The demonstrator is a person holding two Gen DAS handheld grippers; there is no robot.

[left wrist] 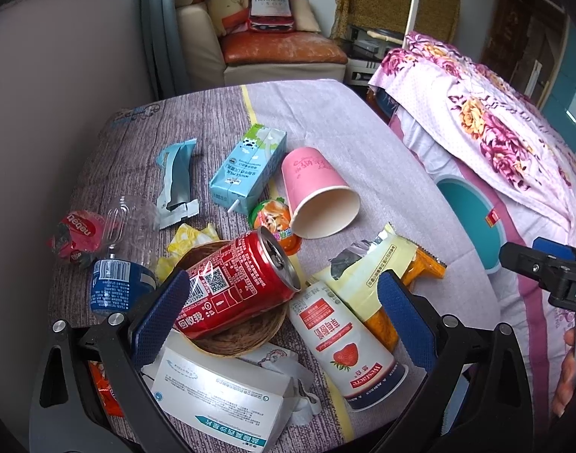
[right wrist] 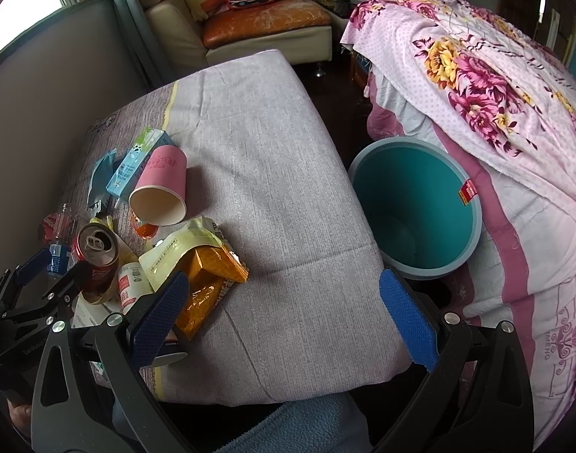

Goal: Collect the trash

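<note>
A red drink can (left wrist: pixel 238 287) lies on its side in a small wicker bowl (left wrist: pixel 250 339) on the cloth-covered table. My left gripper (left wrist: pixel 284 313) is open just above it, with the left pad against the can's base and the right pad over a yellow snack bag (left wrist: pixel 378 264). A white strawberry drink bottle (left wrist: pixel 340 339) lies between the pads. My right gripper (right wrist: pixel 284 319) is open over bare cloth near the table's front right, holding nothing. A teal bin (right wrist: pixel 401 188) stands on the floor right of the table.
More trash lies around: a pink paper cup (left wrist: pixel 318 192), a blue milk carton (left wrist: pixel 246 170), a crushed clear bottle (left wrist: pixel 125 249), a jelly cup (left wrist: pixel 272 222), a white box (left wrist: pixel 220 396). A floral quilt (right wrist: pixel 495 87) rises behind the bin. A wall borders the table's left.
</note>
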